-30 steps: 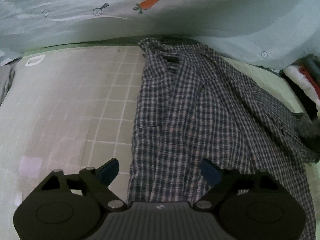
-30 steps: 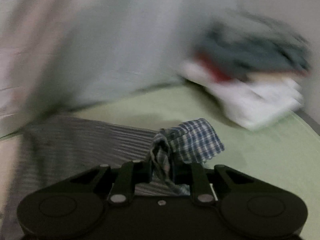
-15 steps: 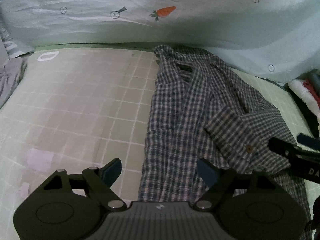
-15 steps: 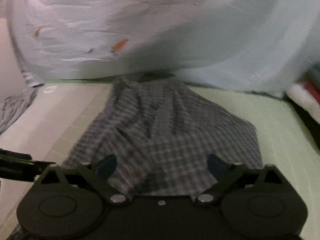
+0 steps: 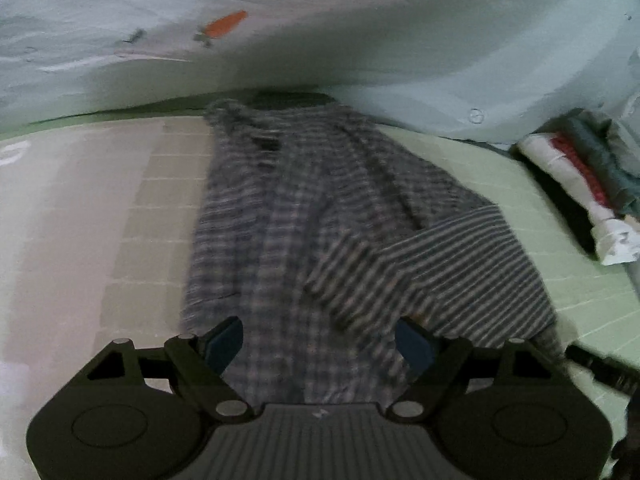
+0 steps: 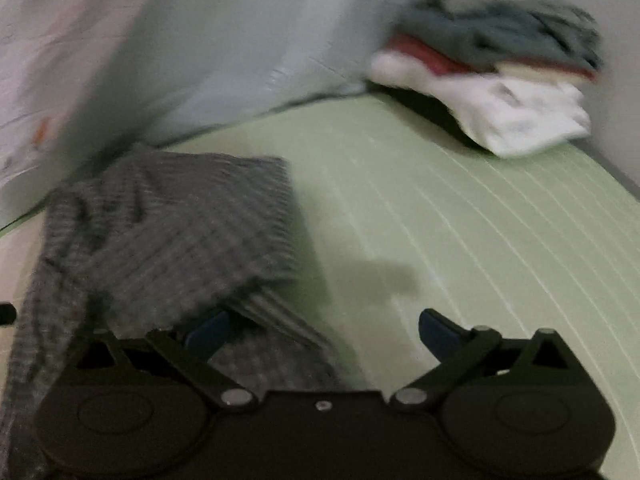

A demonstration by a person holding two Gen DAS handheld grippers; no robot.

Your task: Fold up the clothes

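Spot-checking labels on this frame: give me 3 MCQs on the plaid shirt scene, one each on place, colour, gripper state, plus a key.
1. Where is the stack of folded clothes relative to the plaid shirt in the left wrist view?
A. right
B. left
C. on top of it

2. What colour is the carrot print on the quilt?
A. blue
B. orange
C. purple

3. What state is the right gripper in?
A. shut on the shirt
B. open
C. out of view

Key: 1 A, the stack sits at the far right edge; 2 B, an orange carrot; 3 B, its fingers stand wide apart, gripping nothing.
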